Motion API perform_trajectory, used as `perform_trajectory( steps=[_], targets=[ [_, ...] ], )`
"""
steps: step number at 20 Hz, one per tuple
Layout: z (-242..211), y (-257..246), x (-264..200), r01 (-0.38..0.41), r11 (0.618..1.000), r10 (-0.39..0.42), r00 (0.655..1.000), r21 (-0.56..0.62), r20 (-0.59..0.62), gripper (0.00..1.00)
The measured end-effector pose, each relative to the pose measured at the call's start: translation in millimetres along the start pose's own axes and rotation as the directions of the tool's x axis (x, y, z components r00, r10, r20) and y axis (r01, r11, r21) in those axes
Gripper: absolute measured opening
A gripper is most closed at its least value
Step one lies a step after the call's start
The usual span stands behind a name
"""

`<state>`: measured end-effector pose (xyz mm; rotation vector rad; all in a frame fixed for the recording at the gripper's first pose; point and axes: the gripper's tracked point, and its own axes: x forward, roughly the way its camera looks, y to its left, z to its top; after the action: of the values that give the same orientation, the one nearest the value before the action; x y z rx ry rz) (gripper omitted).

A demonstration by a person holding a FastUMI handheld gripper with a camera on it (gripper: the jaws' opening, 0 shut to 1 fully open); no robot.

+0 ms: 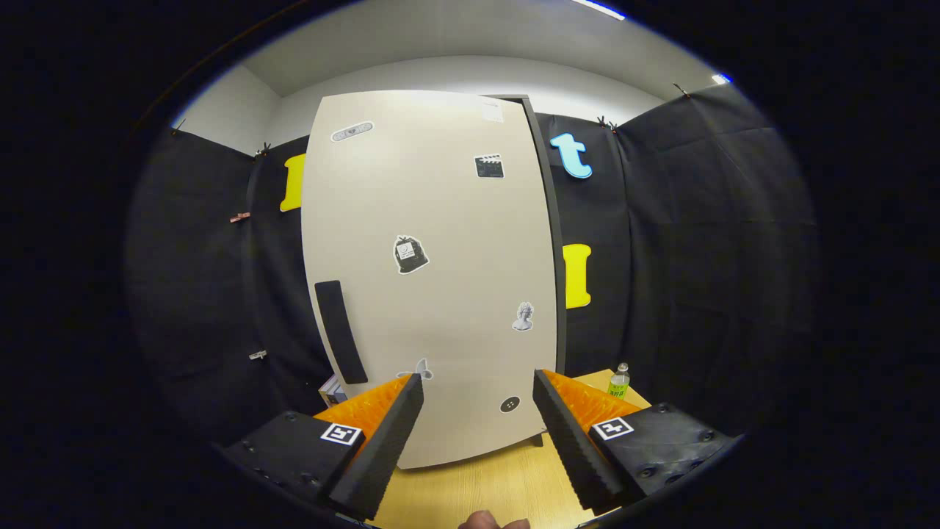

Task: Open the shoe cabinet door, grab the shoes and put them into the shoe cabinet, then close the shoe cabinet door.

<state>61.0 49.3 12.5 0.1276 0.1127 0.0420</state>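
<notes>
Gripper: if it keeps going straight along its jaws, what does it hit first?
Probably the shut cabinet door, low on its panel. The gripper is open with nothing between the jaws; depth to the door is hard to judge.

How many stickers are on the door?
6 stickers on the door: an oval one top left, a clapperboard upper right, a bag mid-door, a bust right, a pale one by the left finger, a round one between the open gripper's fingers.

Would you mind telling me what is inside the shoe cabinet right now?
The cabinet door is shut and covers the inside, so its contents cannot be seen. The open gripper faces the door, empty.
</notes>
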Motion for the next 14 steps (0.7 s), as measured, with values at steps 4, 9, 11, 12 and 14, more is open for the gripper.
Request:
perform_trajectory(
  steps=[4,9,11,12,14],
  targets=[
    [0.3,-5.1,-0.1,0.009,1.0,-0.009,1.0,0.005,-0.001,0.98],
    [-3.7,-4.9,-0.4,0.009,1.0,-0.009,1.0,0.005,-0.01,0.98],
    [-4.3,-5.5,-0.8,0.008,1.0,-0.008,1.0,0.002,-0.011,0.98],
    [-4.0,-5.5,-1.7,0.008,1.0,-0.008,1.0,0.001,-0.011,0.98],
    [-3.1,-6.3,-1.9,0.01,1.0,-0.01,1.0,-0.002,-0.009,0.98]
  ],
)
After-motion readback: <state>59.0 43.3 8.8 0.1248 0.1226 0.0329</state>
